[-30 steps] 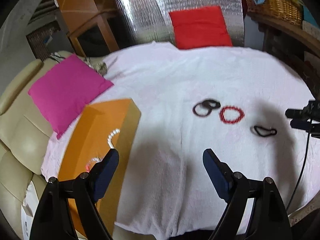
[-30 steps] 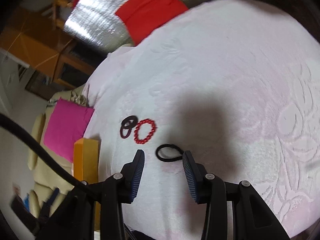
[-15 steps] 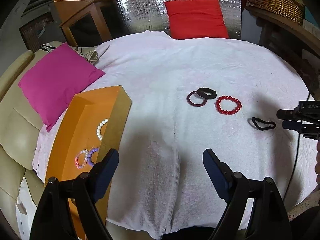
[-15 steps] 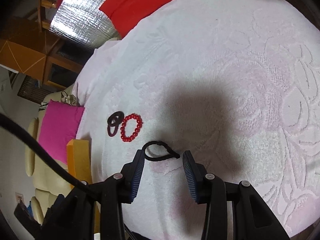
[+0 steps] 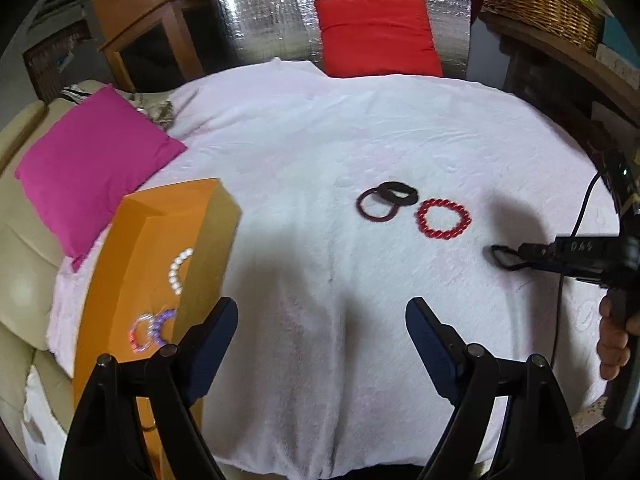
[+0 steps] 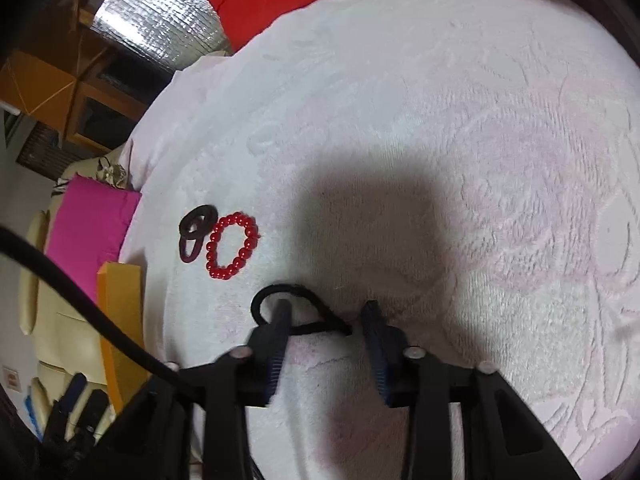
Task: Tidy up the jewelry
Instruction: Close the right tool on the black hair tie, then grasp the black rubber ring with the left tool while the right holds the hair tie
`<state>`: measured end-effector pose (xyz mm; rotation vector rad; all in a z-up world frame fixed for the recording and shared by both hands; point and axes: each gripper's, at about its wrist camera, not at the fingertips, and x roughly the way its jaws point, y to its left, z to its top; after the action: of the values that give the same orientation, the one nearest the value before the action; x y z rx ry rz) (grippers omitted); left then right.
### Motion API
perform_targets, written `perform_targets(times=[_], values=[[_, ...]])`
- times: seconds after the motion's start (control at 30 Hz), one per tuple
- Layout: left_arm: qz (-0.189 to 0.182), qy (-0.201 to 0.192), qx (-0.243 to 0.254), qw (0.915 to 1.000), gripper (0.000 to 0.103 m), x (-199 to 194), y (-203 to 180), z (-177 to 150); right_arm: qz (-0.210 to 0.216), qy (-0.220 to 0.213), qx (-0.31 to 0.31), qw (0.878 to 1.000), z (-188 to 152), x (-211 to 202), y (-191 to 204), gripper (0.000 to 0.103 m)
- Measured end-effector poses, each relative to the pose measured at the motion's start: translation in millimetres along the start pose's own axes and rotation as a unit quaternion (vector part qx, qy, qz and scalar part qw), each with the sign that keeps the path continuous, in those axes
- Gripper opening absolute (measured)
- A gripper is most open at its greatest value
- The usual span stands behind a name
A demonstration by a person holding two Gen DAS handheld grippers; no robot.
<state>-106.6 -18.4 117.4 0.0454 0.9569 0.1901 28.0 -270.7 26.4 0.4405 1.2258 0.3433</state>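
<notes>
A thin black hair tie [image 6: 298,307] lies on the white towel, between the open jaws of my right gripper [image 6: 326,310], whose tips rest low on the cloth; its left finger sits inside the loop. In the left wrist view the right gripper [image 5: 520,254] covers part of that tie [image 5: 505,258]. A red bead bracelet [image 5: 443,218] and two dark overlapping hair ties [image 5: 386,201] lie mid-table. An orange box [image 5: 160,240] at the left holds a white bead bracelet [image 5: 178,270] and a pink and purple one [image 5: 152,330]. My left gripper [image 5: 320,328] is open and empty above the towel's front.
A pink cushion [image 5: 88,164] lies left of the box, a red cushion [image 5: 378,34] at the back against silver foil. A wicker basket [image 5: 540,0] stands on a shelf at the back right. The right gripper's cable [image 5: 560,320] hangs by the table's right edge.
My right gripper has moved forward and down so its open jaws now straddle the black hair tie. The left gripper has drawn back and tilted, showing more of the orange box.
</notes>
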Motion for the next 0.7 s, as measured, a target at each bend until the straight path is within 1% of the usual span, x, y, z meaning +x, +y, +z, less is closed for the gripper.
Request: perform_targets(times=[0.07,0.1,0.23,0.33,0.4,0.43,0.5,0.6,0.7], values=[[-0.022,0.001,-0.003,0.9997,0.086,5.2,0.2,6.4,-0.011,-0.007,-0.011,1.0,-0.7,-0.7,2.0,0.021],[-0.033,0.0,-0.004,0.9994,0.086,7.3,-0.2,9.3,-0.014,-0.009,-0.009,1.0,-0.4,-1.1,1.6,0.015],[-0.073,-0.009,-0.023,0.997,0.086,21.9,-0.3,27.9,-0.009,-0.02,0.002,1.0,3.8,-6.8,-1.8,0.015],[-0.088,-0.011,-0.035,0.9954,0.086,38.2,-2.6,44.3,0.002,-0.03,0.015,0.999,8.1,-12.3,-5.1,0.015],[-0.108,-0.014,-0.045,0.9931,0.086,51.7,-5.7,55.4,0.013,-0.032,0.024,0.999,11.1,-14.3,-8.2,0.015],[-0.112,-0.012,-0.047,0.9926,0.086,57.3,-7.6,59.4,0.016,-0.032,0.027,0.999,11.7,-14.7,-8.9,0.015],[-0.117,0.001,-0.051,0.9919,0.086,75.0,-12.9,71.3,0.022,-0.032,0.03,0.999,12.4,-15.9,-10.0,0.015],[-0.132,0.02,-0.071,0.9884,0.085,98.1,-15.9,85.0,0.03,-0.031,0.031,0.999,13.2,-16.7,-9.6,0.015],[-0.149,0.048,-0.094,0.9832,0.077,119.7,-16.3,94.7,0.036,-0.03,0.034,0.998,14.6,-14.9,-8.5,0.015]])
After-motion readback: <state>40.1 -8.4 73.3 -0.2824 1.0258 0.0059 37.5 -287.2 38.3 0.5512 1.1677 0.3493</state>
